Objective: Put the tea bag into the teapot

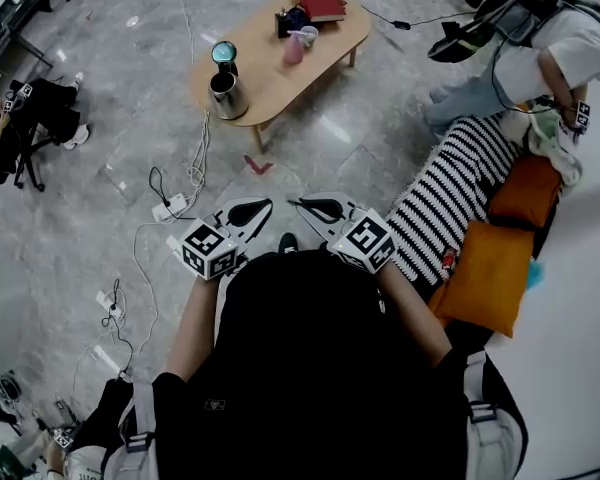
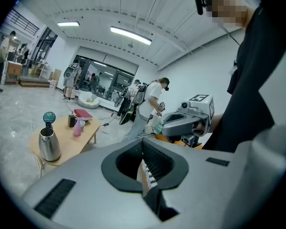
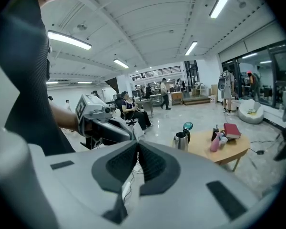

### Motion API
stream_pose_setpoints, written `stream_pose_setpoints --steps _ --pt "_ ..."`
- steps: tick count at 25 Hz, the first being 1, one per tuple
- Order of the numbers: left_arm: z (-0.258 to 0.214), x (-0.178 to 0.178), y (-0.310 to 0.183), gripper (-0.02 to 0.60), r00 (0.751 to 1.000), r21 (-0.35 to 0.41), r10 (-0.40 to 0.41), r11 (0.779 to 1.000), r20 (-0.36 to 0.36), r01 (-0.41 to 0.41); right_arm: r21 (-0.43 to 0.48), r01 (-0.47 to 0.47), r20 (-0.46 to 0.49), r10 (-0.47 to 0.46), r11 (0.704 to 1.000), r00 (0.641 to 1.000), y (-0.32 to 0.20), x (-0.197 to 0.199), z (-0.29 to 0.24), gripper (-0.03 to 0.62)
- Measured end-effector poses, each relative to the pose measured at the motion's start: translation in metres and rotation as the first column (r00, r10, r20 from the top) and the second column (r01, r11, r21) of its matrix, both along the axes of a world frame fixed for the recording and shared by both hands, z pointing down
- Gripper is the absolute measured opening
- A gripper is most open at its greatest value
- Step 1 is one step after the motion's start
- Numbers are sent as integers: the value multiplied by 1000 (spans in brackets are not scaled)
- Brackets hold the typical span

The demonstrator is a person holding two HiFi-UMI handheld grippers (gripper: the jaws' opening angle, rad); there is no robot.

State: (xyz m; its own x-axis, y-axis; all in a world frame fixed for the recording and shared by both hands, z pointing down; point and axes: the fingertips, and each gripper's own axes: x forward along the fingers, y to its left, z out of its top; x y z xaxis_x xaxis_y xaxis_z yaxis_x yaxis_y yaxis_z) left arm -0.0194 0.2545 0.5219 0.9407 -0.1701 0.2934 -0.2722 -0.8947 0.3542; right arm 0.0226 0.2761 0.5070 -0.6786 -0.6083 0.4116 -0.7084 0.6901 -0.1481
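Observation:
The steel teapot (image 1: 225,93) stands at the near left end of a low wooden table (image 1: 315,58), its teal lid (image 1: 224,53) tipped up. It also shows in the left gripper view (image 2: 50,144) and the right gripper view (image 3: 181,140). I make out no tea bag in any view. My left gripper (image 1: 266,205) and right gripper (image 1: 293,203) hang side by side in front of my chest, far short of the table. Both are shut, tips pointing at each other. Only a thin sliver of background shows behind the left gripper's (image 2: 143,149) and the right gripper's (image 3: 137,145) touching tips.
A pink bottle (image 1: 294,48), a cup (image 1: 309,35), a dark holder (image 1: 289,20) and a red book (image 1: 321,1) share the table. Cables and a power strip (image 1: 170,208) lie on the floor at left. A striped rug (image 1: 450,193) with orange cushions (image 1: 490,278) lies right. People stand around.

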Motion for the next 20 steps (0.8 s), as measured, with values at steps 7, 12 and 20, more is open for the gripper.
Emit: stream_pose_setpoints --steps 7,12,20 --pt "-4 -8 -5 9 1000 -1 -17 1000 -16 17 -6 7 -10 -7 1000 1000 -6 -2 0 14" --pt "-7 -10 -9 10 999 -10 -33 999 -13 33 -18 21 0 -21 1000 1000 -11 -3 1 14" --pt "-7 -1 -15 9 998 -47 -65 997 -9 65 -36 59 7 -59 998 998 -19 7 -1 14"
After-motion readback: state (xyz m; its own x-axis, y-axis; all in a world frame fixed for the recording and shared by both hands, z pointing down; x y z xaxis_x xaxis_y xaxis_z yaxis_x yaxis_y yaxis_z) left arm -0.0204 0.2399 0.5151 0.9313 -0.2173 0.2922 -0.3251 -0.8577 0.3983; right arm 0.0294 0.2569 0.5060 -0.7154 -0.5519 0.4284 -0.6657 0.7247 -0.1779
